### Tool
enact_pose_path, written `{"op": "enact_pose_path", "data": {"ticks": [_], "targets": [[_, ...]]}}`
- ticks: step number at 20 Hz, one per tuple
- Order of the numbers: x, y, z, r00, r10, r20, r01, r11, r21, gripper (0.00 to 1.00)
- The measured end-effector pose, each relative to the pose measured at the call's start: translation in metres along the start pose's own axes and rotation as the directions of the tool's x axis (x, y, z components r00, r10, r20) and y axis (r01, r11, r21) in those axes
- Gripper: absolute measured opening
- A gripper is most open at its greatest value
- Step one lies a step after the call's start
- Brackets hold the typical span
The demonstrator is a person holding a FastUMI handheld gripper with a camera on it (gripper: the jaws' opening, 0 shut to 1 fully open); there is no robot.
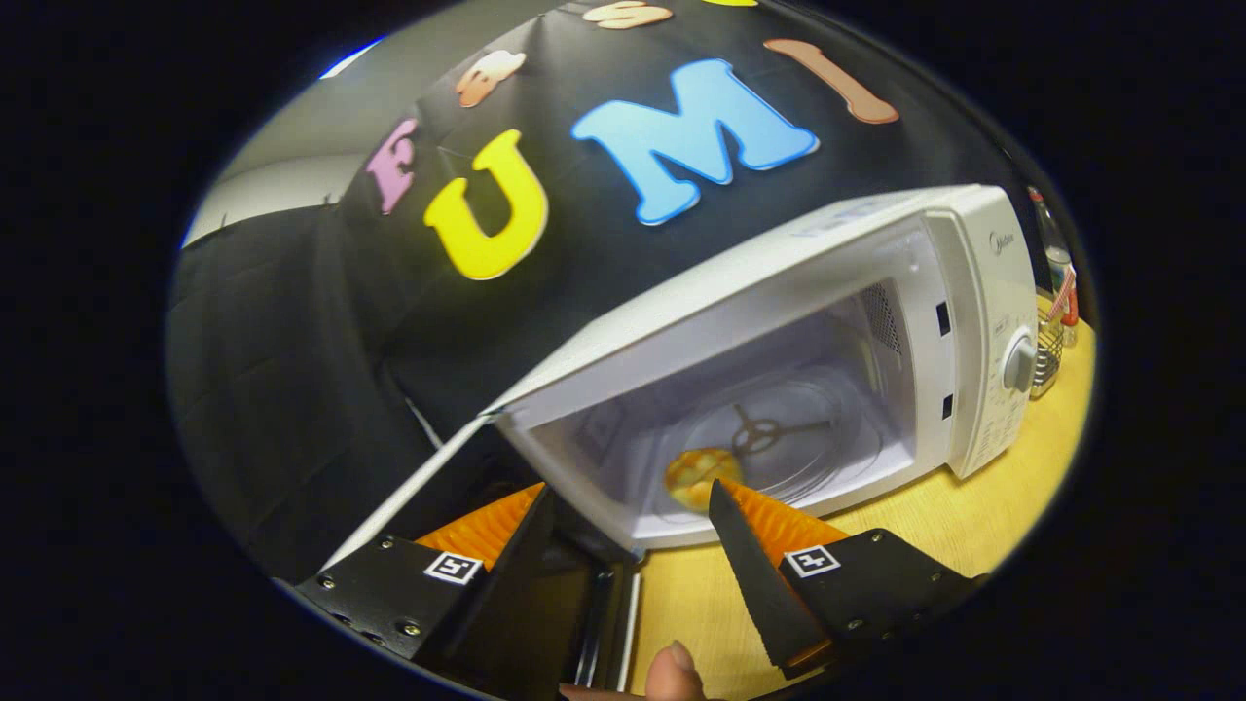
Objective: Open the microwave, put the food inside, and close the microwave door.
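Note:
A white microwave stands on the wooden table with its door swung wide open to the left. Inside, a golden bun-like piece of food lies on the glass turntable, near the front of the cavity. My gripper is open, just outside the cavity mouth, with nothing between its fingers. The food sits just beyond the right fingertip. The left finger overlaps the open door's inner side.
A wire basket and a bottle stand to the right behind the microwave. A person's fingertip shows below the fingers. Bare table lies in front of the microwave's control panel.

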State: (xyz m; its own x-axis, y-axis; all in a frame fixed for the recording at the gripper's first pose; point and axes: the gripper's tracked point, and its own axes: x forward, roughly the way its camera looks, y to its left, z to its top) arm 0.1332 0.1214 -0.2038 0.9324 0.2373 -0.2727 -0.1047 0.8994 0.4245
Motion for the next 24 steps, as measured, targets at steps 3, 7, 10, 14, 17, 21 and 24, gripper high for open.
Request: {"op": "enact_pose_path", "data": {"ticks": [3, 7, 10, 14, 17, 21, 24], "targets": [[-0.092, 0.065, -0.001, 0.988, 0.149, 0.034, -0.145, 0.986, -0.084, 0.97], [-0.180, 0.138, -0.017, 0.945, 0.312, 0.095, -0.289, 0.936, -0.201, 0.97], [-0.199, 0.175, -0.057, 0.915, 0.403, 0.022, -0.383, 0.883, -0.273, 0.96], [-0.181, 0.200, -0.107, 0.903, 0.426, -0.055, -0.399, 0.783, -0.477, 0.93], [-0.168, 0.213, -0.153, 0.888, 0.443, -0.122, -0.435, 0.727, -0.531, 0.94], [-0.144, 0.204, -0.186, 0.905, 0.377, -0.196, -0.422, 0.754, -0.503, 0.94], [-0.126, 0.179, -0.182, 0.944, 0.300, -0.139, -0.326, 0.771, -0.547, 0.80]]}}
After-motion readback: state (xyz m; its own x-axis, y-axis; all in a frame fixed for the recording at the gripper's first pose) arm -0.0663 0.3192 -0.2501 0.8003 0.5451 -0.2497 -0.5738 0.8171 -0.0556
